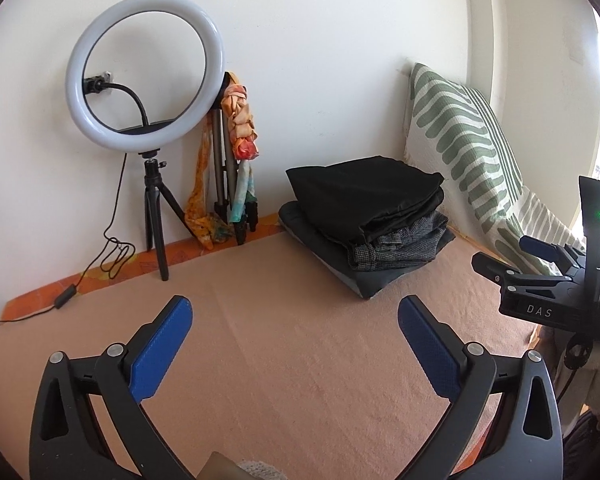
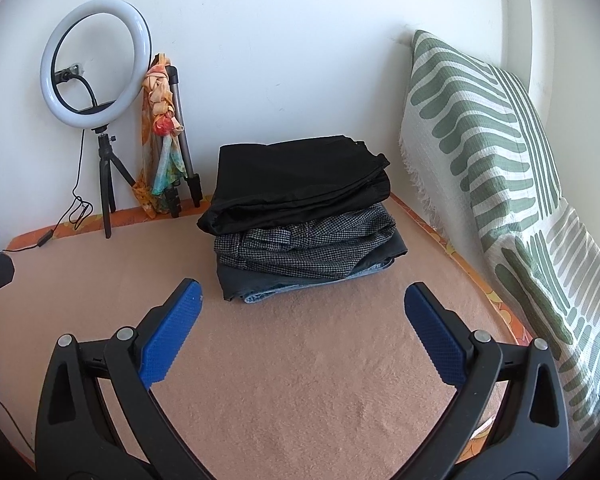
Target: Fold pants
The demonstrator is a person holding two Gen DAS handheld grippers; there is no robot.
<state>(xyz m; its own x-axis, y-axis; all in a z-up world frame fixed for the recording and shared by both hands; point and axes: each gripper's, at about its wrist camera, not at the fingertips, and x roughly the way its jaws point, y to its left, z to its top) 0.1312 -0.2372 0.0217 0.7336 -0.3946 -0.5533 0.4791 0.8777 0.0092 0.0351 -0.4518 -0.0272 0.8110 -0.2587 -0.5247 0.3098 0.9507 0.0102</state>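
A bright corner with white walls (image 2: 284, 40) and a peach blanket (image 2: 300, 360).
A ring light (image 1: 144, 70) on a small tripod stands against the wall; a green-striped cushion (image 2: 480, 140) leans at right, daylight beside it.

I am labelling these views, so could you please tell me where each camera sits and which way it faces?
Left wrist: on the left gripper, angled down over the blanket toward the wall; its open fingers and the right gripper show.
Right wrist: on the right gripper, facing the folded pants stack; open fingers show.
Shared: stack, ring light, striped cushion.
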